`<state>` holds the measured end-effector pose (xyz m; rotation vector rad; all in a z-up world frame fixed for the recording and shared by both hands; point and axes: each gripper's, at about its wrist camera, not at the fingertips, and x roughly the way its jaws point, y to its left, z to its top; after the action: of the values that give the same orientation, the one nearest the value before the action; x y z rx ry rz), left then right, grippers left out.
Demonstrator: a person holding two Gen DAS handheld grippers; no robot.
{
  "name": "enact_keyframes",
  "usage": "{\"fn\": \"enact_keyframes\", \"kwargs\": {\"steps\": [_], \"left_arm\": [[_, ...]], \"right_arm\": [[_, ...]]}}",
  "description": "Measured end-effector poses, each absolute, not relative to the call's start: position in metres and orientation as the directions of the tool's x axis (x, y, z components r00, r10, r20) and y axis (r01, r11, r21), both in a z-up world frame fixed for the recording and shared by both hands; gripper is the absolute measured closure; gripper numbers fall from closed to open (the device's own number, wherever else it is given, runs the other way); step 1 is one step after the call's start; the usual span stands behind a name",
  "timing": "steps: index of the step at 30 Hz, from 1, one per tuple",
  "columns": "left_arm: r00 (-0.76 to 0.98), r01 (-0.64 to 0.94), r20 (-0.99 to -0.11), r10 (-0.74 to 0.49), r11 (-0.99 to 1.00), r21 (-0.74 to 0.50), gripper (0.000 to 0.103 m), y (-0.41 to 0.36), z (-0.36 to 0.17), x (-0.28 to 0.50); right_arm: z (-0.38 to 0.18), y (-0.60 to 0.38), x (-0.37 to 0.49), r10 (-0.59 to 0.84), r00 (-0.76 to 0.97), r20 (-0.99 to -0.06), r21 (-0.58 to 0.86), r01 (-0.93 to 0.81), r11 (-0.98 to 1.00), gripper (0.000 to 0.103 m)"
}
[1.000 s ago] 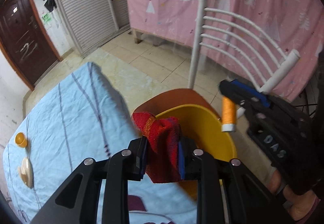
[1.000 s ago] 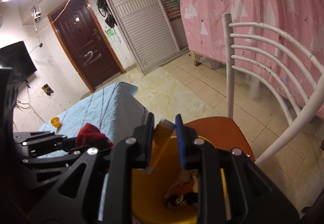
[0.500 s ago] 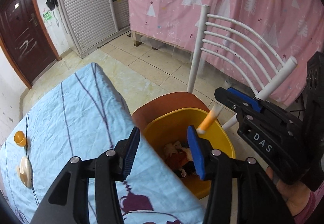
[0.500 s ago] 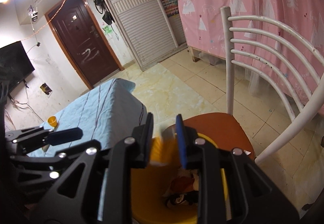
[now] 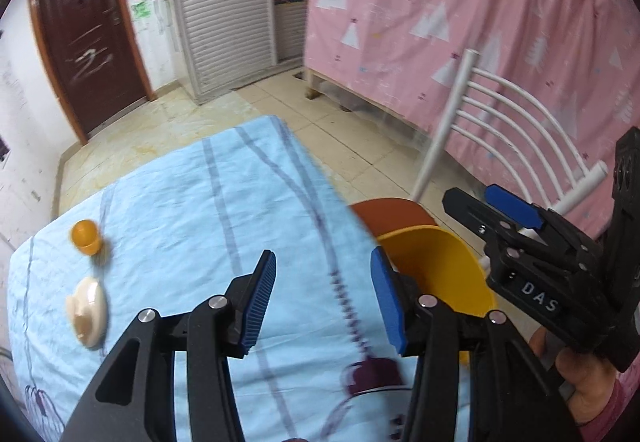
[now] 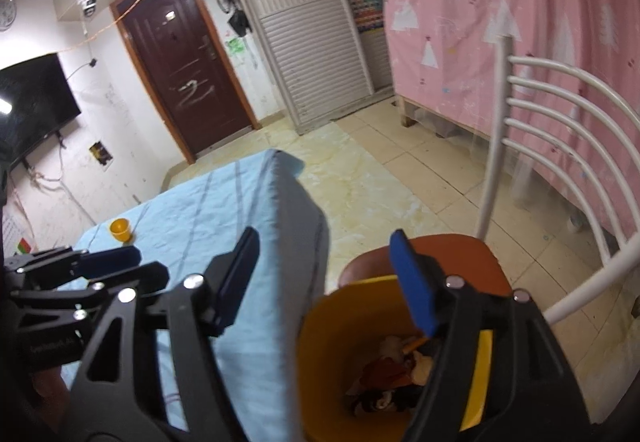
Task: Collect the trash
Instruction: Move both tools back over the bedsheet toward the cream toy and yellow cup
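Bin [image 6: 320, 338], trash [image 6: 394, 376] inside, grippers open

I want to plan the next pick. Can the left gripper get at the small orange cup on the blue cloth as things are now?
Probably yes. The left gripper is open and empty above the blue cloth. The orange cup stands ahead to its left, with only the cream-coloured piece near it, off the direct line.

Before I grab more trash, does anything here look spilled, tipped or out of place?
Nothing spilled or tipped. One oddity: the yellow bin stands on the chair seat, not the floor. An orange cup and cream object remain on the table.
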<state>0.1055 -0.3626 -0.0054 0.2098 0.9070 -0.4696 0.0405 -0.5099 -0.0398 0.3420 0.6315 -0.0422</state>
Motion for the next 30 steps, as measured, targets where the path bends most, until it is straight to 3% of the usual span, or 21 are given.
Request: {"fn": "enact_keyframes", "kwargs": {"steps": [15,19,30], "left_arm": [[0.570,0.290,-0.791,-0.222,0.955,-0.059,0.061,-0.243,-0.005,0.145],[0.571,0.233,-0.798,-0.193,0.970,-0.068,0.061,-0.208,-0.012,0.157],[0.540,0.174,-0.826,-0.163,0.982,-0.080,0.061,-0.161,-0.033,0.179]], "right_arm": [[-0.020,-0.398,0.104,0.172,0.778,-0.604,0.225,-0.041,0.973,0.031],[-0.020,-0.371,0.119,0.198,0.766,-0.612,0.212,-0.082,0.974,0.025],[-0.025,-0.314,0.155,0.245,0.722,-0.647,0.178,-0.169,0.969,0.020]]}}
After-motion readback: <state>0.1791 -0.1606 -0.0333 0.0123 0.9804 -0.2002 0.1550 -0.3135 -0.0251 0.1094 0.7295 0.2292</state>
